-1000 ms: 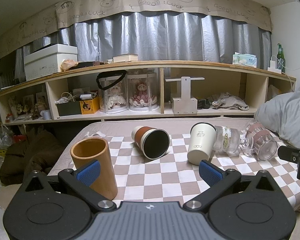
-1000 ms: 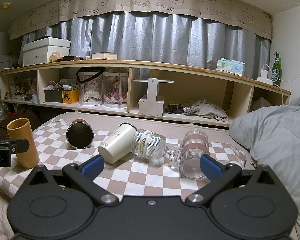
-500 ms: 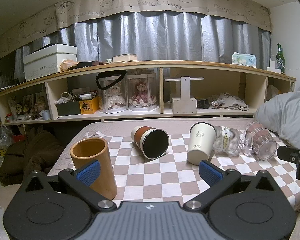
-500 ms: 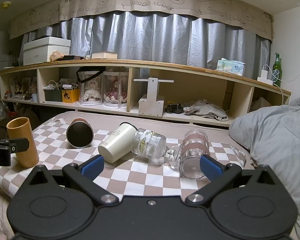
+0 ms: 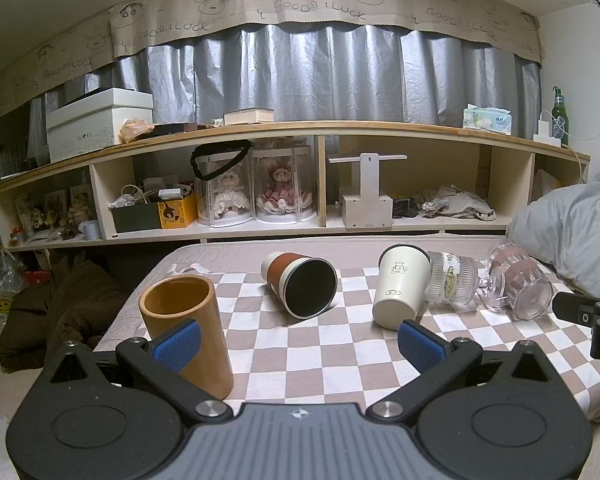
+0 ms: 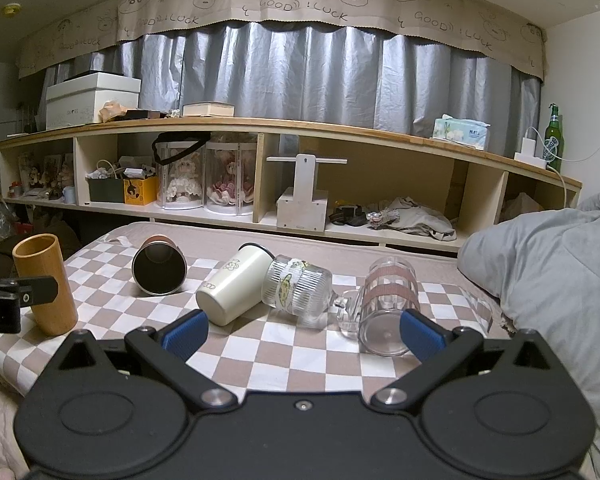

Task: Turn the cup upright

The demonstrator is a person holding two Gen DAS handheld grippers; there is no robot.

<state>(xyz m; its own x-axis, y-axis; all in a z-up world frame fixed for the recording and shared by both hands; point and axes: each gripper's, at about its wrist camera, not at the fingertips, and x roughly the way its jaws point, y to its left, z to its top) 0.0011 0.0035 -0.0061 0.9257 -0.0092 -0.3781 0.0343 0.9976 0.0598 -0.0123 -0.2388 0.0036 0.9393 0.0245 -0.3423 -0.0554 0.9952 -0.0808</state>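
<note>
Cups lie along the checkered cloth (image 5: 300, 344) on the bed, and we take the cream cup (image 5: 400, 286) as our landmark. From the left wrist view, it lies tipped on its side, base toward us, near mid-cloth. Left of it we see a brown-banded cup (image 5: 300, 284) on its side, dark mouth facing us; well to the left again a wooden cup (image 5: 188, 320) stands upright. Touching the cream cup's right side is a ribbed glass cup (image 5: 452, 280), and beyond that a clear mug (image 5: 516, 284), both lying down. Our left tongs (image 5: 298, 340) are spread wide, holding nothing, one blue pad overlapping the wooden cup.

From the right wrist view, the cream cup (image 6: 236, 288) lies mouth away, the ribbed glass cup (image 6: 296, 288) against its right, the clear mug (image 6: 388, 304) further right beside a grey duvet (image 6: 552, 280). Our right tongs (image 6: 302, 334) are wide and empty
</note>
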